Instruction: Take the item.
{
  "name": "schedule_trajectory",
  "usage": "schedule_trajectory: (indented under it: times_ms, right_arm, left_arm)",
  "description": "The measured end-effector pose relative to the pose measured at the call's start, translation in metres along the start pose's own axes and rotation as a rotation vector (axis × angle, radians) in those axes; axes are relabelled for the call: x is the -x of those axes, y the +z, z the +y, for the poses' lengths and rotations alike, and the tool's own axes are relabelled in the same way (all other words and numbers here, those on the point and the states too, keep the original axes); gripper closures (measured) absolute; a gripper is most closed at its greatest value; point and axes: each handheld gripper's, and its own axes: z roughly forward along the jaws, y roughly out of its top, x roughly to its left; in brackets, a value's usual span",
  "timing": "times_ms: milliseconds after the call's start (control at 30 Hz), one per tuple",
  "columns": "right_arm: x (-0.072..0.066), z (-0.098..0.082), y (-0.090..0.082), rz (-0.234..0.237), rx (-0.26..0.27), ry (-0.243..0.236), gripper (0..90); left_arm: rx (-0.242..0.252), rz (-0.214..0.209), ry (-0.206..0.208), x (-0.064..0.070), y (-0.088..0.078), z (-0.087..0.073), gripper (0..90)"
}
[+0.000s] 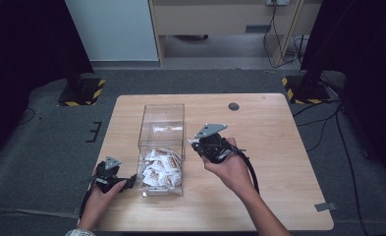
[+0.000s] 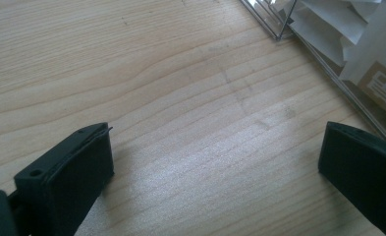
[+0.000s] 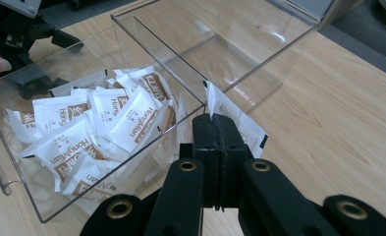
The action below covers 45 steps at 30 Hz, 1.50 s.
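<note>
One packet (image 3: pixel 239 125) pinched in right claw (image 3: pixel 219 123), one clear box (image 3: pixel 146 44).

We see bare surface (image 1: pixel 274 147) across the right half of the frame, open for passing; the clear box (image 1: pixel 162 123) stands mid-frame, its walls blocking sideways reach (packets (image 1: pixel 161 167) crowd its near end).
</note>
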Motion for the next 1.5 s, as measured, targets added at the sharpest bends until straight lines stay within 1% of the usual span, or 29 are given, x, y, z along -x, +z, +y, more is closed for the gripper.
schedule_trajectory:
  times_ms: [333, 400, 433, 600, 867, 1100, 1133, 1333, 1500]
  right_arm:
    - [0.011, -0.006, -0.004, -0.027, -0.002, 0.014, 89.5]
    - [0.013, -0.008, -0.005, -0.029, -0.009, 0.023, 89.5]
    - [0.014, -0.009, -0.005, -0.033, -0.012, 0.02, 89.5]
    - [0.017, -0.012, -0.006, -0.041, -0.008, 0.032, 89.5]
    - [0.028, -0.02, -0.011, -0.057, -0.007, 0.047, 89.5]
    - [0.034, -0.025, -0.014, -0.07, -0.011, 0.06, 89.5]
    - [0.035, -0.026, -0.015, -0.075, -0.01, 0.057, 89.4]
    - [0.042, -0.031, -0.018, -0.092, -0.014, 0.068, 89.5]
    - [0.049, -0.038, -0.022, -0.107, -0.016, 0.085, 89.5]
  left_arm:
    - [0.0, 0.0, 0.0, 0.0, 0.0, 0.0, 0.0]
    - [-0.001, 0.0, 0.001, 0.0, 0.0, 0.0, 0.0]
    - [0.0, 0.0, 0.0, 0.0, 0.0, 0.0, 0.0]
    - [-0.001, 0.0, 0.001, 0.0, 0.0, 0.0, 0.0]
    - [0.0, 0.0, 0.0, 0.0, 0.0, 0.0, 0.0]
    - [0.0, 0.0, 0.0, 0.0, 0.0, 0.0, 0.0]
    - [0.0, 0.0, 0.0, 0.0, 0.0, 0.0, 0.0]
    - [0.0, 0.0, 0.0, 0.0, 0.0, 0.0, 0.0]
    - [-0.001, 0.0, 0.001, 0.0, 0.0, 0.0, 0.0]
